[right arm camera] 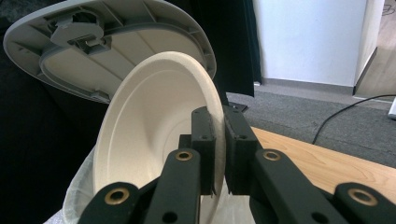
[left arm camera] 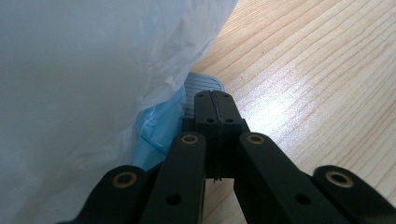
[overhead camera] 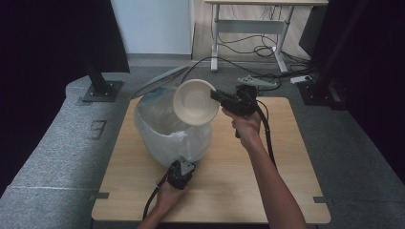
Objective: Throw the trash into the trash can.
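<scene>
A person's right gripper (overhead camera: pixel 216 95) clamps the rim of a cream paper bowl (overhead camera: pixel 193 101), holding it on edge just above centre of the high view, over the open mouth of a bin lined with a white plastic bag (overhead camera: pixel 162 129). The bowl's hollow faces the camera there, and the bin's grey lid (overhead camera: pixel 157 81) stands raised behind it toward the upper left. In the right gripper view the two black jaws pinch the bowl's (right arm camera: pixel 154 135) right-hand rim between them, with the underside of the lid (right arm camera: pixel 107 46) filling the upper left of the frame and the bag's edge showing at the lower left. The left gripper (overhead camera: pixel 184 164) rests low at the near side of the bin, lower centre of the high view, on the wooden table (overhead camera: pixel 286 157). In its own view the jaws are pressed together with nothing between them, tips beside the bag (left arm camera: pixel 93 84), a patch of blue (left arm camera: pixel 159 126) showing under the white plastic and a ribbed grey foot (left arm camera: pixel 203 84) of the bin just beyond.
</scene>
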`<state>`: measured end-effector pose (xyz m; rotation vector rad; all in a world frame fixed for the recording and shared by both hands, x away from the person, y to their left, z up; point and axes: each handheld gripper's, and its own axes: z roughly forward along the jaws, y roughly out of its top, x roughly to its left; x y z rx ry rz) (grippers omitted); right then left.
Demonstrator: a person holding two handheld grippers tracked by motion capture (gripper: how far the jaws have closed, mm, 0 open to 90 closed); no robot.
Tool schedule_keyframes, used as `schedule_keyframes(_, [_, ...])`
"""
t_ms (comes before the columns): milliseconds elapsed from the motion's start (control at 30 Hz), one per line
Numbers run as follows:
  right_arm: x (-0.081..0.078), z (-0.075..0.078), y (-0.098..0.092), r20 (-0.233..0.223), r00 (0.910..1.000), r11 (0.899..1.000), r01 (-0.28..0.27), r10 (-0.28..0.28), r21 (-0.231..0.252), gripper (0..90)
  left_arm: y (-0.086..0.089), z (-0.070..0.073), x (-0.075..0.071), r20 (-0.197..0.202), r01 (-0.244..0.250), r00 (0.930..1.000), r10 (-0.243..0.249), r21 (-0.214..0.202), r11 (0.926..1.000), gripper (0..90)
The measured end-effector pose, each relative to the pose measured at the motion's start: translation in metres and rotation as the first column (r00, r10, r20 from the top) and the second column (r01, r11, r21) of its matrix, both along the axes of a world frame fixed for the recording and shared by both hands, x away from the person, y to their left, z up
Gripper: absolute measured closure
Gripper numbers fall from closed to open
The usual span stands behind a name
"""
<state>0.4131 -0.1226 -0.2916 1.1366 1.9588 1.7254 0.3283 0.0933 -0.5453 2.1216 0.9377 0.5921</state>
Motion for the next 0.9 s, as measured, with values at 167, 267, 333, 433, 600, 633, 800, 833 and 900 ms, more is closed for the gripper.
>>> schedule_keyframes(167, [0.004,0.000,0.007,-0.006,0.9999,1.000,-0.010,0.010,0.007,83.4,0.000,0.000,0.000,0.001,0.000,1.0000,0.000,0.001,1.0000,90.0])
schedule_keyframes(267, [0.005,0.000,0.011,-0.006,0.9999,1.000,-0.014,0.014,0.006,83.4,0.000,0.000,0.000,0.002,0.000,1.0000,0.000,0.002,1.0000,90.0])
schedule_keyframes(333, [0.006,0.000,0.015,-0.008,0.9998,1.000,-0.019,0.019,0.003,83.4,0.000,0.000,0.000,0.001,0.000,1.0000,0.000,0.002,1.0000,90.0])
schedule_keyframes(433, [0.008,-0.002,0.020,-0.013,0.9996,1.000,-0.026,0.026,0.003,83.4,0.000,0.000,0.000,0.001,0.000,1.0000,0.000,0.002,1.0000,90.0])
schedule_keyframes(600, [0.011,-0.004,0.025,-0.018,0.9994,1.000,-0.030,0.030,0.006,83.4,0.000,0.000,0.000,0.003,0.000,1.0000,0.000,0.001,1.0000,90.0])
schedule_keyframes(633, [0.012,-0.005,0.027,-0.019,0.9993,0.999,-0.032,0.032,0.005,83.3,0.000,0.000,0.000,0.003,0.000,1.0000,0.000,0.001,1.0000,90.0])
schedule_keyframes(800, [0.014,-0.005,0.031,-0.018,0.9992,0.999,-0.035,0.035,0.004,83.4,0.000,0.000,0.000,0.002,0.000,1.0000,0.000,0.002,1.0000,90.0])
schedule_keyframes(833, [0.014,-0.005,0.031,-0.018,0.9992,0.999,-0.037,0.037,0.004,83.3,0.000,0.000,0.000,0.003,0.000,1.0000,0.000,0.001,1.0000,90.0])
schedule_keyframes(900, [0.014,-0.006,0.033,-0.018,0.9990,0.999,-0.040,0.040,0.005,83.3,0.000,0.000,0.000,0.003,0.000,1.0000,0.000,0.001,1.0000,90.0])
